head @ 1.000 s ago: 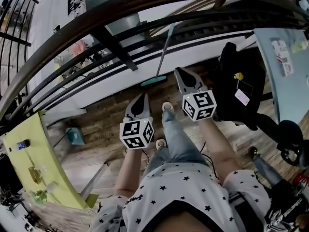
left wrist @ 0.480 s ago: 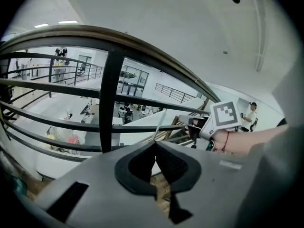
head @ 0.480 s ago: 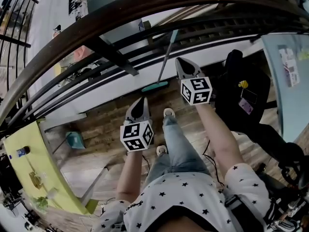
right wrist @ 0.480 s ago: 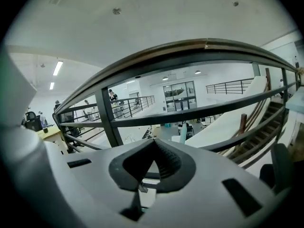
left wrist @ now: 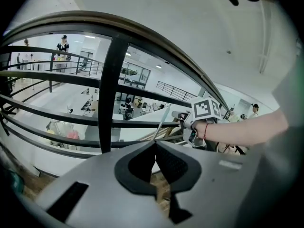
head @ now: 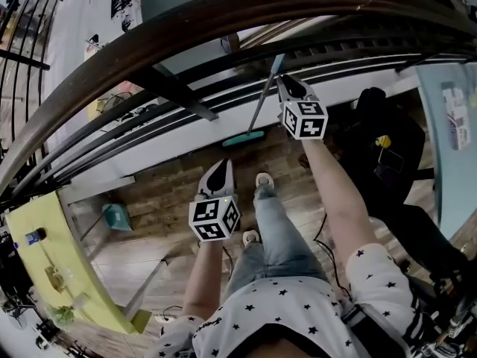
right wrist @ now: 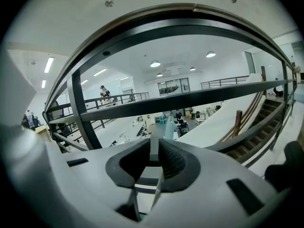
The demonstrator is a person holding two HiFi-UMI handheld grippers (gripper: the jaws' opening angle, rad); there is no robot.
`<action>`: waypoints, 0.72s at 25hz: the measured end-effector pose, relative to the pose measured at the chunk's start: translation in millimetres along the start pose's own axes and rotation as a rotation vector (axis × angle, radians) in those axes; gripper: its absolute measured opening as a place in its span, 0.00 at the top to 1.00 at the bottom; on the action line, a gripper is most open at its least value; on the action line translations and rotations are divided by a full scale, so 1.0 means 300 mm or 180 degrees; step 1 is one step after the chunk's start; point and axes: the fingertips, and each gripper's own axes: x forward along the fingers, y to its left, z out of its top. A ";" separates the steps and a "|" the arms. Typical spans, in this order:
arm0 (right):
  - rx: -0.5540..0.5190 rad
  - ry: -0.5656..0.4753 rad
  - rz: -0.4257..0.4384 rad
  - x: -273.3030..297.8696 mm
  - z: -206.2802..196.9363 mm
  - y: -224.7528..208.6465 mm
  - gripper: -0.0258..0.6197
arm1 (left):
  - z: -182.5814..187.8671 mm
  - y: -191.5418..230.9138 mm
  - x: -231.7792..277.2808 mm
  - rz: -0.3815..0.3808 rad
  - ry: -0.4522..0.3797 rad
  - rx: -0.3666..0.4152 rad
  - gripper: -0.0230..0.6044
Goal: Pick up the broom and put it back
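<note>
Two tools noted. At the right hand-held gripper (right wrist: 154,152) the jaws have just been opening. They now stand slightly parted, with the handle of the broom (head: 261,104) between them near its top. We judge it not yet clamped. The left hand-held gripper (left wrist: 154,148) is closed on nothing, lower down and well apart from the broom.

The broom leans nearly upright against the dark railing (head: 175,88), its head on the wooden floor (head: 171,192). It has a slim pale handle and a flat, narrow teal head.

We expect it to be light and stiff. The smooth handle may slip, and the head may swing. Best hold: firm and high on the handle.
</note>
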 end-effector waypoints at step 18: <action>-0.0137 0.0261 -0.0139 0.280 -0.056 -0.113 0.70 | -0.011 0.055 0.081 -0.0051 0.0017 -0.0086 0.94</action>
